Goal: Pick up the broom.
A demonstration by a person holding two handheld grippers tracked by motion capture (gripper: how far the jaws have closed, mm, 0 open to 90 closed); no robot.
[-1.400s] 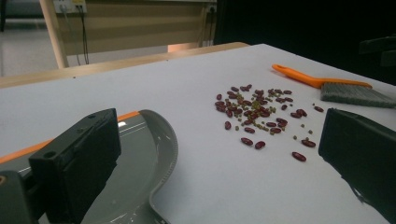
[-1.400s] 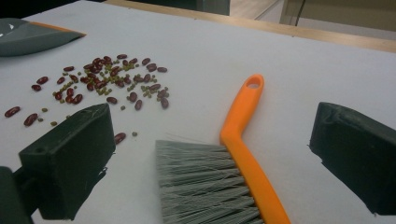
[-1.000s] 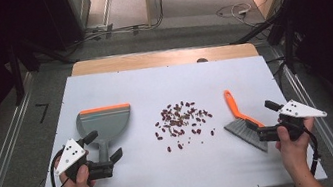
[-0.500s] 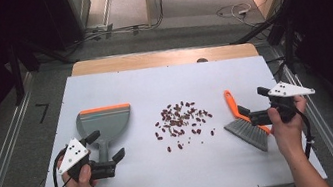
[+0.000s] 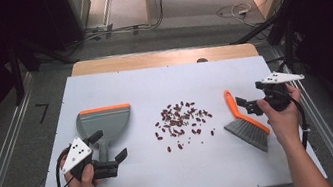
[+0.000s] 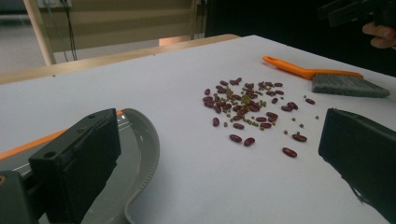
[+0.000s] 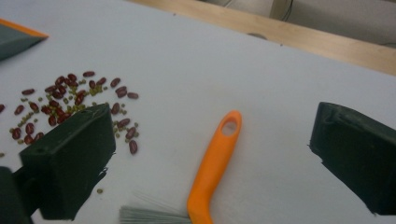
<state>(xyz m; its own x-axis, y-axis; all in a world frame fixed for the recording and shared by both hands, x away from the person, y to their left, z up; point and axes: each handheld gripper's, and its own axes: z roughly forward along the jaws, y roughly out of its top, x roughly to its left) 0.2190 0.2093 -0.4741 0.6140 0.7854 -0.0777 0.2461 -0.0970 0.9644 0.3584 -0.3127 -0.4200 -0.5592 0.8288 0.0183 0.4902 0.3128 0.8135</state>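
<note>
The brush (image 7: 212, 163) is seen lying flat on the counter (image 5: 162, 81), its orange handle running up between the wide-open jaws of the right gripper (image 7: 210, 154), nothing yet held. The handle looks like stiff, light plastic, probably a little slick, so it is best taken across its narrow middle, below the hanging hole, where the jaws can close squarely on it; the grey bristles are soft and would give way if pinched. In the high view the right gripper (image 5: 248, 106) is held just above the brush (image 5: 246, 121), the hand (image 5: 282, 115) raised off the counter and the wrist angled inward, jaws pointed at the handle.

Over on the other side, the left gripper (image 5: 108, 151) is spread wide as well, empty, with the dustpan (image 5: 104, 126) just ahead of it, the grey stem between and slightly below the jaws. In the left gripper view the dustpan (image 6: 135, 154) curves past the near jaw. It is judged rigid and light, likely to skate on the smooth counter unless the stem is clamped firmly. The left hand (image 5: 80, 185) is kept low, close to the counter's near edge.

The beans (image 5: 181, 121) are scattered between the two grippers, well ahead of the left jaws and off to the side of the right ones; small, hard and prone to rolling.
</note>
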